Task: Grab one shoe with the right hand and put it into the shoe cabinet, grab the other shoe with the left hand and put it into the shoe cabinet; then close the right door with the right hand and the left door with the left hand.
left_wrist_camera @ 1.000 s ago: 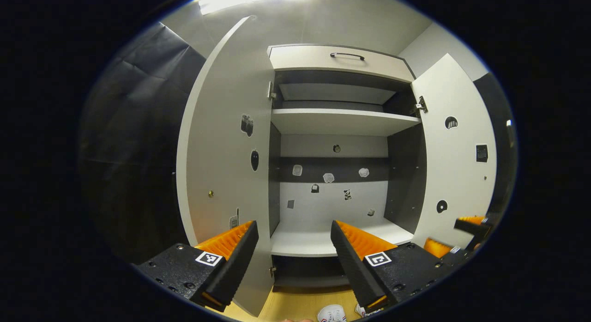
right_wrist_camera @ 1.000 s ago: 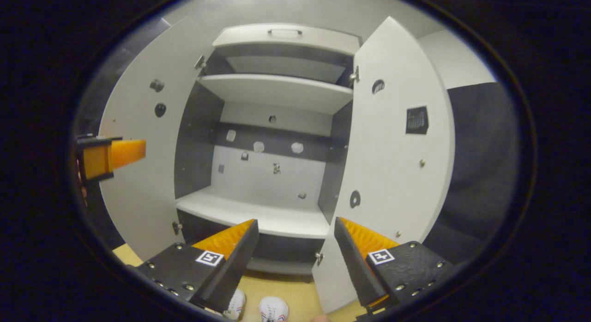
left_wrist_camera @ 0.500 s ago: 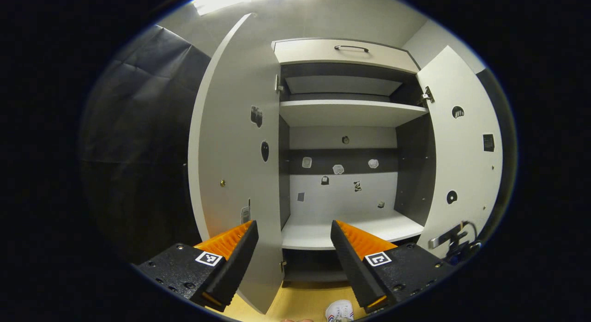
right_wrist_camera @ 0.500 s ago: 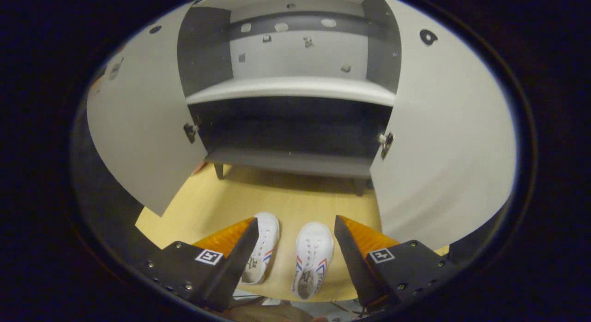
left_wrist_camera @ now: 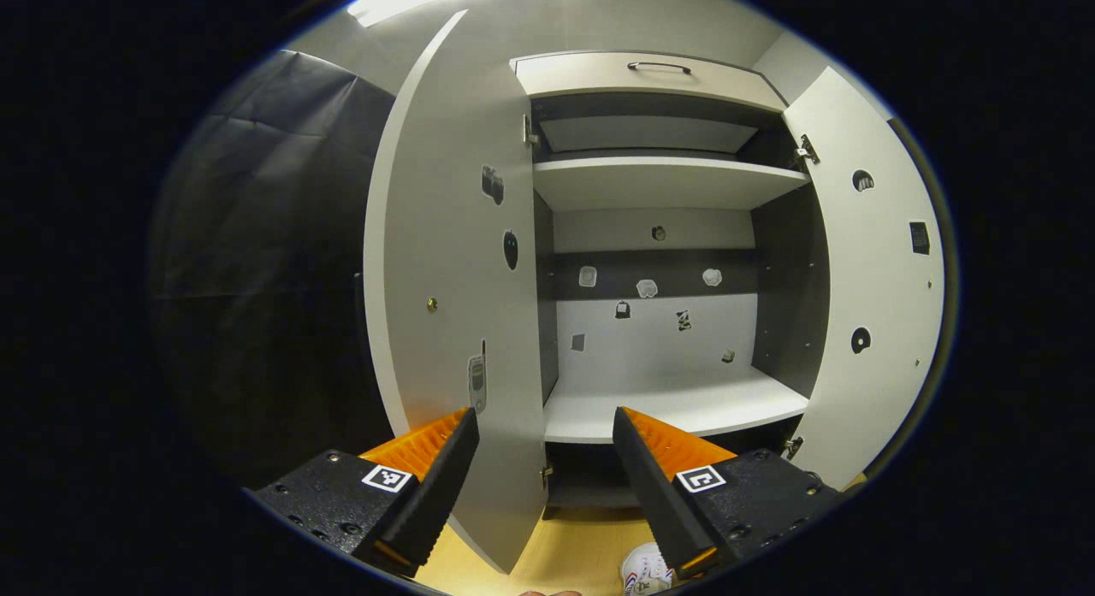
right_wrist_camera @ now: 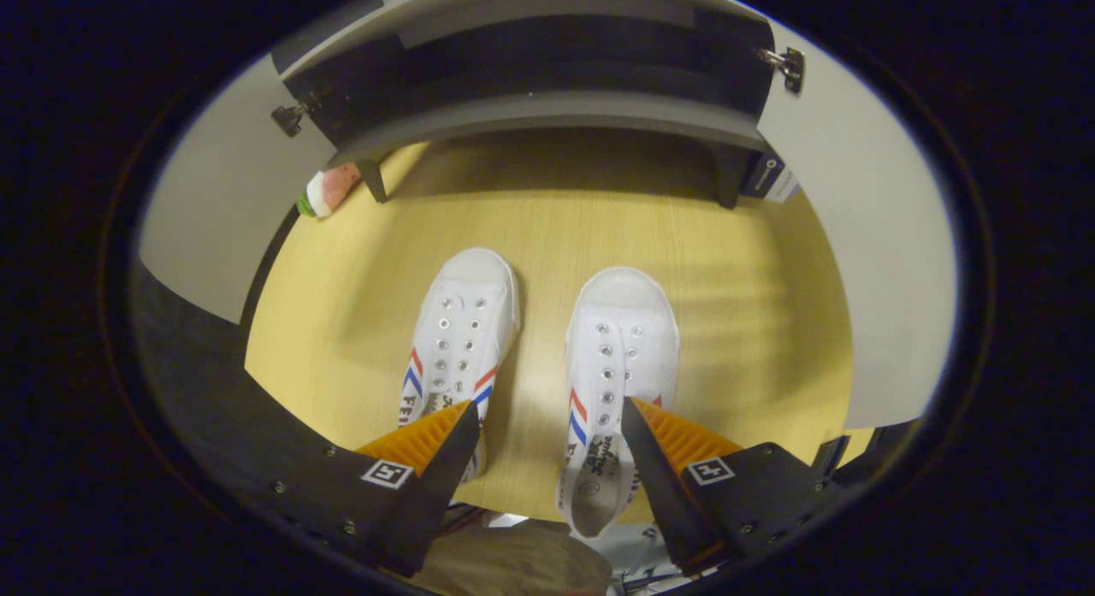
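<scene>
Two white shoes (right_wrist_camera: pixel 547 382) under right gripper (right_wrist_camera: pixel 547 425)

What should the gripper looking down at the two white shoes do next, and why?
Probably lower the right gripper a little and shift it toward the right shoe, so the open fingers straddle it. Both shoes sit side by side on the wooden floor, toes toward the shoe cabinet. Nothing is held yet, and the fingers hang above the gap beside the left shoe.

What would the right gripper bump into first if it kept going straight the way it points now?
Probably the wooden floor between the two white shoes, left shoe and right shoe; its open jaws straddle that gap, though depth is hard to judge.
</scene>
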